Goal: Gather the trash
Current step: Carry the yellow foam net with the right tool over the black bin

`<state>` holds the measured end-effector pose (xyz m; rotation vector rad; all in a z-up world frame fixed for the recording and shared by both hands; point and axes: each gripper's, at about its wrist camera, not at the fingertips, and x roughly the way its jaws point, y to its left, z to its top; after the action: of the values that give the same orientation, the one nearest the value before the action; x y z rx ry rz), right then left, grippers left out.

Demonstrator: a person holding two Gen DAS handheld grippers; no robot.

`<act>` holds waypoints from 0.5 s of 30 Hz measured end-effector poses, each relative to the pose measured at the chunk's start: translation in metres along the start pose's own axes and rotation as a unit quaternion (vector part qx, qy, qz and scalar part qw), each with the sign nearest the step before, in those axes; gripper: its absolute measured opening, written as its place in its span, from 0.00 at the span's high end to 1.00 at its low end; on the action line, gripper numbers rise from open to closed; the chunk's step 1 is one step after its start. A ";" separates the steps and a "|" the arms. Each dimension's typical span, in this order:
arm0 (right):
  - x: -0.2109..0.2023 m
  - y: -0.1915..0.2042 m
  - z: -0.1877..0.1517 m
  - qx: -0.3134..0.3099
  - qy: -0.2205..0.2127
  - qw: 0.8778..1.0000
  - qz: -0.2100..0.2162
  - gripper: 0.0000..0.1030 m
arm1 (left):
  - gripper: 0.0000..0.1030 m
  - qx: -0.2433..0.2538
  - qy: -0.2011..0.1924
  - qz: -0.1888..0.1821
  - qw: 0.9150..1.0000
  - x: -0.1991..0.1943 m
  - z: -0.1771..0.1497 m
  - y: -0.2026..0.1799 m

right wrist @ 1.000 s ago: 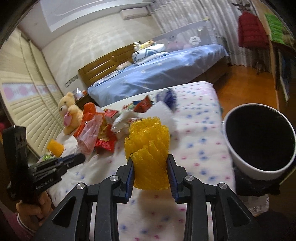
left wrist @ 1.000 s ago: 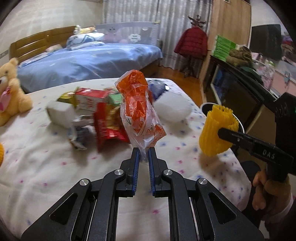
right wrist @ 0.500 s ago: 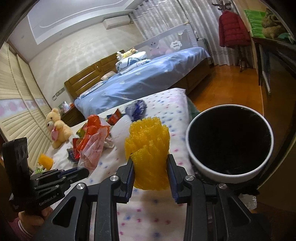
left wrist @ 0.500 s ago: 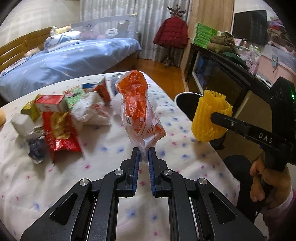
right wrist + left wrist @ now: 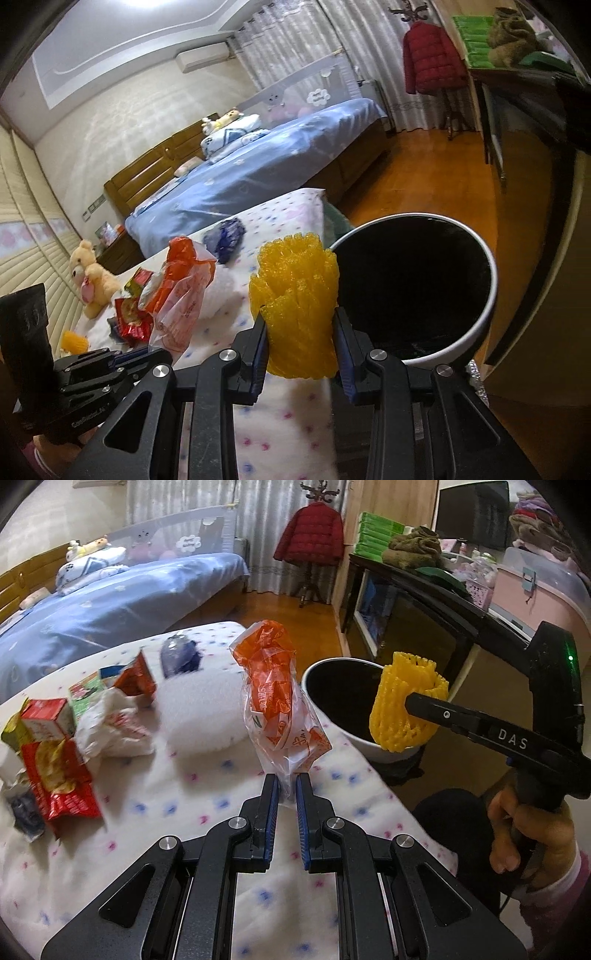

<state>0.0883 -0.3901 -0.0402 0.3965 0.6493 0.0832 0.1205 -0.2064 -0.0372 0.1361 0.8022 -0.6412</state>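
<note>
My left gripper (image 5: 286, 781) is shut on the bottom edge of a clear plastic bag with orange print (image 5: 275, 694), held upright above the spotted bedspread (image 5: 207, 797). My right gripper (image 5: 300, 319) is shut on a yellow foam fruit net (image 5: 295, 295). In the left wrist view that yellow net (image 5: 404, 705) hangs over the rim of the white waste bin with a black inside (image 5: 336, 698). In the right wrist view the bin (image 5: 417, 291) stands just right of the net, and the orange bag (image 5: 181, 291) is to its left.
More litter lies on the bedspread: a red snack packet (image 5: 55, 779), a red carton (image 5: 46, 716), crumpled white paper (image 5: 110, 727), a white foam pad (image 5: 207, 712), a blue wrapper (image 5: 179, 657). A teddy bear (image 5: 90, 277) sits far left. A dark cabinet (image 5: 417, 605) stands behind the bin.
Both grippers have swung right with their loads, away from the litter pile. The bin has come into full view, and the yellow net is now over its rim.
</note>
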 end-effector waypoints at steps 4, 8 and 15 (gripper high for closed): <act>-0.003 -0.014 0.004 0.010 -0.004 1.000 -0.013 0.68 | 0.91 0.011 0.002 -0.010 1.000 0.006 0.006 -0.012; -0.003 -0.028 0.010 0.019 -0.007 0.999 -0.026 0.68 | 0.91 0.026 0.008 -0.018 0.999 0.017 0.012 -0.025; 0.005 -0.051 0.019 0.033 -0.002 0.998 -0.051 0.68 | 0.91 0.042 0.026 -0.029 0.998 0.041 0.024 -0.043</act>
<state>0.1016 -0.4426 -0.0488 0.4267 0.6682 -0.0357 0.1318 -0.2690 -0.0448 0.2066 0.8314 -0.7286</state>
